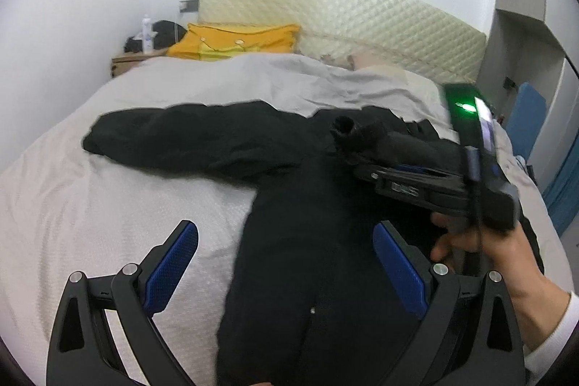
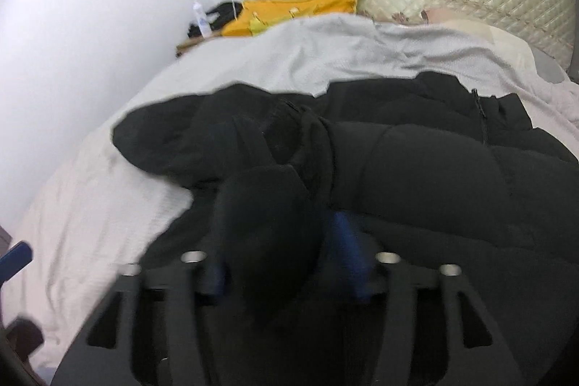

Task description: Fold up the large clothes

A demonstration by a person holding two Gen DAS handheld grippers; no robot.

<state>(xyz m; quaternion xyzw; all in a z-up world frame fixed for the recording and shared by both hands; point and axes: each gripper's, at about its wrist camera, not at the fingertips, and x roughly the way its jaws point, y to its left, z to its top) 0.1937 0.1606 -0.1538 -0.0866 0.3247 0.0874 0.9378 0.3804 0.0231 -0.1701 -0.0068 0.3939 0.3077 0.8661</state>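
A large black padded jacket (image 1: 307, 205) lies spread on the grey bedspread, one sleeve (image 1: 163, 140) stretched out to the left. My left gripper (image 1: 286, 248) is open and empty, low over the jacket's lower body. My right gripper (image 1: 347, 132) shows in the left wrist view, shut on a bunched fold of black jacket fabric and holding it above the jacket. In the right wrist view the right gripper (image 2: 278, 234) has the dark fabric (image 2: 267, 212) between its blue pads. The jacket's zipper (image 2: 483, 122) is at the far right.
The bed (image 1: 72, 205) has a cream quilted headboard (image 1: 343, 20). A yellow cushion (image 1: 235, 40) lies at the head of the bed. A wooden bedside table (image 1: 126, 62) with a bottle and dark items stands at the far left. A blue item (image 1: 528, 111) stands at the right.
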